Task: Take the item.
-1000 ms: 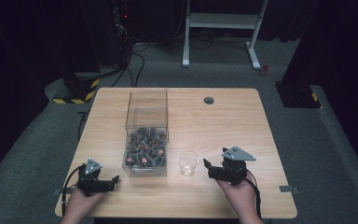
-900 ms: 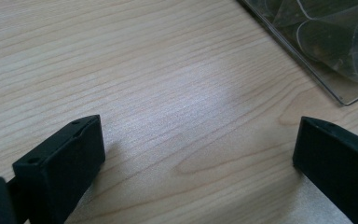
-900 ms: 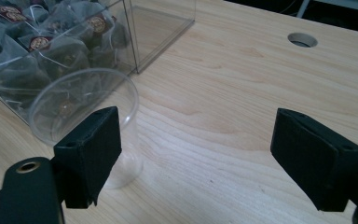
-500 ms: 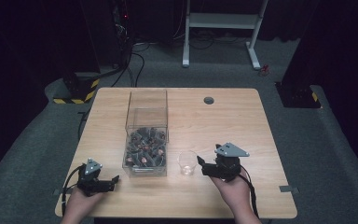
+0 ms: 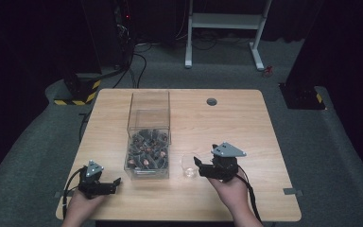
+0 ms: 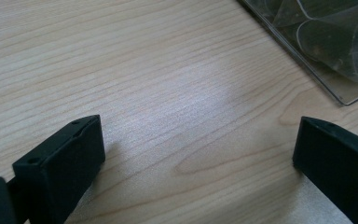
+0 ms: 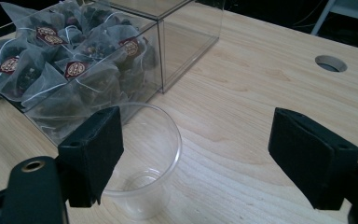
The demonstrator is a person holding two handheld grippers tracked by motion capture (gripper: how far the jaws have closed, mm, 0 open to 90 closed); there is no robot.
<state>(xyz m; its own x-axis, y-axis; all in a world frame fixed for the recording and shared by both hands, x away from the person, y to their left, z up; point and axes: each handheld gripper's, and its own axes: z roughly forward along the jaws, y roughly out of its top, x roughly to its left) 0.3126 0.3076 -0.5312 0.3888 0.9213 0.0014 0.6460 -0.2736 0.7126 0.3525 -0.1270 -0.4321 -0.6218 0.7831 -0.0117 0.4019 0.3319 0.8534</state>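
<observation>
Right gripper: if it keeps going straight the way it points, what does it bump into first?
Probably the clear plastic cup. The right gripper is open, and the cup stands by one jaw, before the clear box of tea bags.

The high view looks down over the whole table (image 5: 246, 123); both gripper views skim it closely, sharing the clear box (image 7: 177, 42).

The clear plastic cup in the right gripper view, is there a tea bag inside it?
No, the clear plastic cup is empty, and the tea bags all lie in the transparent box beside it.
</observation>
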